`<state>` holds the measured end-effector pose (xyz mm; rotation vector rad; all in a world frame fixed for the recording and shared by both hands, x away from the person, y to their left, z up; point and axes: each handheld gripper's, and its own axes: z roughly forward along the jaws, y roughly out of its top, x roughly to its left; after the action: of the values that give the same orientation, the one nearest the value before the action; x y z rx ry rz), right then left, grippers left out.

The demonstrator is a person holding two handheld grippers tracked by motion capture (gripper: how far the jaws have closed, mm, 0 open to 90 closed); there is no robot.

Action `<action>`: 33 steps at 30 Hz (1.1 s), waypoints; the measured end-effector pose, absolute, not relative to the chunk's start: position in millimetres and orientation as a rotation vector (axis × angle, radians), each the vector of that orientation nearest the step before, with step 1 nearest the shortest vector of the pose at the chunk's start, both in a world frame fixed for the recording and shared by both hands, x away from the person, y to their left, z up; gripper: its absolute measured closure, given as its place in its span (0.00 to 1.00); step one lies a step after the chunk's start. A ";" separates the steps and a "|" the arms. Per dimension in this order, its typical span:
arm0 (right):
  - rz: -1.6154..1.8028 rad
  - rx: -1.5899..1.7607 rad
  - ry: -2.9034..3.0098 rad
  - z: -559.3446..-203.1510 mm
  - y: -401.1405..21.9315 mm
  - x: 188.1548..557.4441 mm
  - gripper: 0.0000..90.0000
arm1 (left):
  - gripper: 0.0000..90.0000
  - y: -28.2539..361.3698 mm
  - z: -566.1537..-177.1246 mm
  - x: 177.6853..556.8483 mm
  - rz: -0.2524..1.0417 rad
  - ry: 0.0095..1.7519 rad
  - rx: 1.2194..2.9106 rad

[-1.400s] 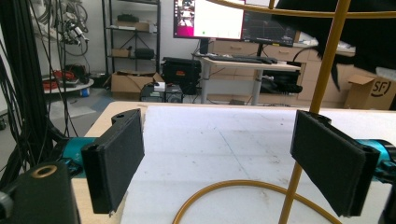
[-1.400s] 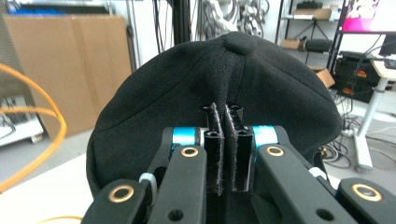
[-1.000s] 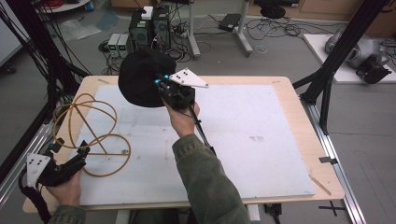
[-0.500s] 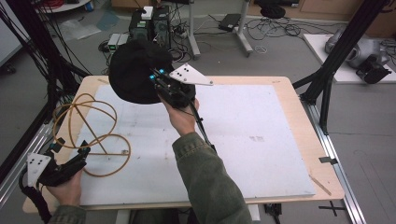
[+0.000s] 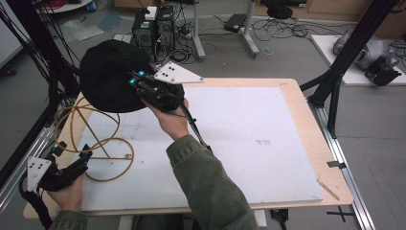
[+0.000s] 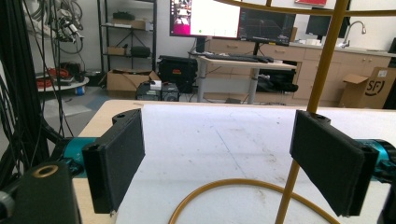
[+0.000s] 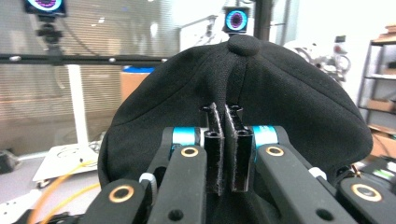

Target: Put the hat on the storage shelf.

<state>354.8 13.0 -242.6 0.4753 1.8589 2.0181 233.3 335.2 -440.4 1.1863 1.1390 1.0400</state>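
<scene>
Black cap (image 5: 109, 76), pinched by a fold of its cloth in the right gripper (image 5: 143, 85), now hangs in the air over the far-left corner of the table (image 5: 306, 115); against the pictures from a moment ago it has climbed and drifted farther toward that corner, so I judge it is being carried up over the gold wire stand (image 5: 91, 139), most likely to be set on top of it; in the right gripper view the jaws stand all but closed, with only a thin seam of cap (image 7: 280, 102) fabric between them. Left gripper (image 5: 72, 167) has kept its place at the near-left edge; its jaws are spread wide and grip nothing, though an upright rod of the wire stand (image 6: 317, 84) passes just beside one pad (image 6: 327, 158). Counted: one cap; one wire stand; two grippers; one white mat (image 5: 249, 139) covering the tabletop.
</scene>
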 end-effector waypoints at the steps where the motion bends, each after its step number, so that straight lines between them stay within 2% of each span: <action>1: 2.025 0.454 1.870 -240.6 16.9 352.5 0.97 | 0.20 335.5 -440.6 233.4 1.039 1.143 1.186; 20: 2.122 0.269 2.077 -248.4 68.3 340.9 0.97 | 0.21 338.8 -442.0 233.0 1.014 1.153 1.182; 33: 2.081 0.265 2.177 -255.5 81.1 339.1 0.97 | 0.21 338.0 -442.3 233.1 1.013 1.154 1.179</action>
<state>339.1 81.1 -255.5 0.2650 2.1767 2.0807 233.1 338.0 -442.3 1.1792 1.1542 1.0133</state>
